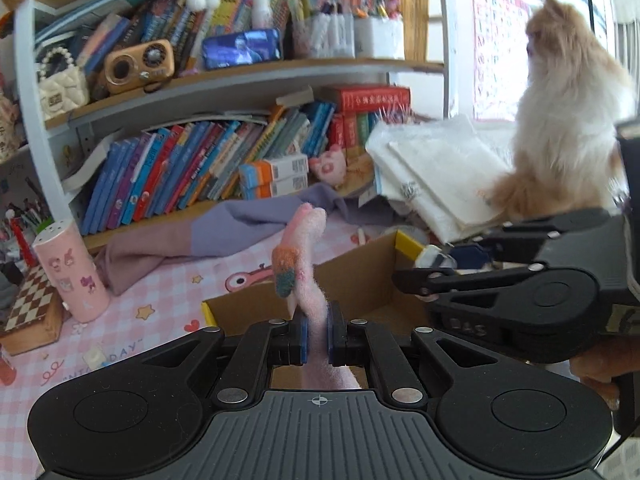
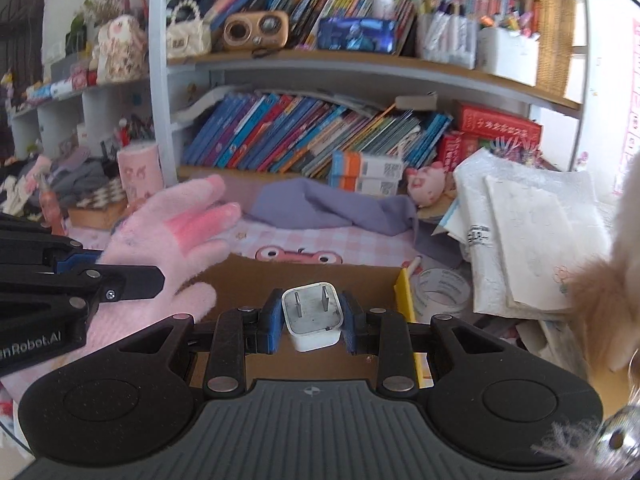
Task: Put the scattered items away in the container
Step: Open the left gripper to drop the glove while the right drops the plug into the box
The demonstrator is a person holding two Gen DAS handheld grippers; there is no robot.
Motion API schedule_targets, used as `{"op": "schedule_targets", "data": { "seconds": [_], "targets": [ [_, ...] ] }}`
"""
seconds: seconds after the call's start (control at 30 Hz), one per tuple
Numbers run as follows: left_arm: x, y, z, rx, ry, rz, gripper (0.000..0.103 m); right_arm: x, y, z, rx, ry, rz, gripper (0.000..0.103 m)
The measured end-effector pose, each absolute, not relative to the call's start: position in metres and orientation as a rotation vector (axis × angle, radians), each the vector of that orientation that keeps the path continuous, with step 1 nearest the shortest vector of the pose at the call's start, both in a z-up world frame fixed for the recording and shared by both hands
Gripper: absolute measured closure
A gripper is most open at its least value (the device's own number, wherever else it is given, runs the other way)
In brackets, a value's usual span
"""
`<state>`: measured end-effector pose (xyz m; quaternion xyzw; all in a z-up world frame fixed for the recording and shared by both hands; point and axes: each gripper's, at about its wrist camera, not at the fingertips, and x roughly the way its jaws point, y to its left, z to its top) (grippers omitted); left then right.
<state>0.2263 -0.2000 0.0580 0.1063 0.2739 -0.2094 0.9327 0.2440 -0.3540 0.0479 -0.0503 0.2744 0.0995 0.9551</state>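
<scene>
Left wrist view: the left claw [image 1: 318, 334] is clenched on a pink glove [image 1: 304, 256], which stands up out of the pads, long axis rising away from the camera. The open cardboard box [image 1: 360, 280] lies directly ahead and below. The right claw [image 1: 416, 280] pokes in from the right over the box's far corner.

Right wrist view: the right claw [image 2: 310, 318] clamps a white plug adapter [image 2: 314, 316], prongs facing up and away. The box [image 2: 304, 276] sits right beneath it, so I judge this claw nearer to a drop. The glove [image 2: 176, 240] hangs at left, over the box's left edge.
</scene>
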Motion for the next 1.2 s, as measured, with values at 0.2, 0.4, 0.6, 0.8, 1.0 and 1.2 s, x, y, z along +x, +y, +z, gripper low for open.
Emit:
{"op": "schedule_targets", "data": {
  "seconds": [0.2, 0.4, 0.6, 0.8, 1.0, 1.2],
  "targets": [
    [0.254, -0.221, 0.035, 0.320, 0.644, -0.432, 0.094, 0.274, -0.338, 0.018, -0.259, 0.664, 0.265, 0.075],
    [0.271, -0.225, 0.012, 0.365, 0.722, -0.410, 0.093, 0.291, -0.334, 0.000, -0.370, 0.745, 0.313, 0.075],
    [0.283, -0.229, -0.002, 0.418, 0.773, -0.407, 0.089, 0.308, -0.332, -0.006, -0.454, 0.796, 0.351, 0.075],
    [0.288, -0.233, -0.007, 0.439, 0.778, -0.400, 0.089, 0.314, -0.333, -0.020, -0.480, 0.863, 0.356, 0.075],
    [0.289, -0.234, -0.010, 0.451, 0.781, -0.401, 0.078, 0.313, -0.333, -0.022, -0.483, 0.866, 0.365, 0.075],
    [0.281, -0.230, -0.003, 0.445, 0.725, -0.360, 0.048, 0.311, -0.334, -0.017, -0.452, 0.845, 0.359, 0.062]
  ]
}}
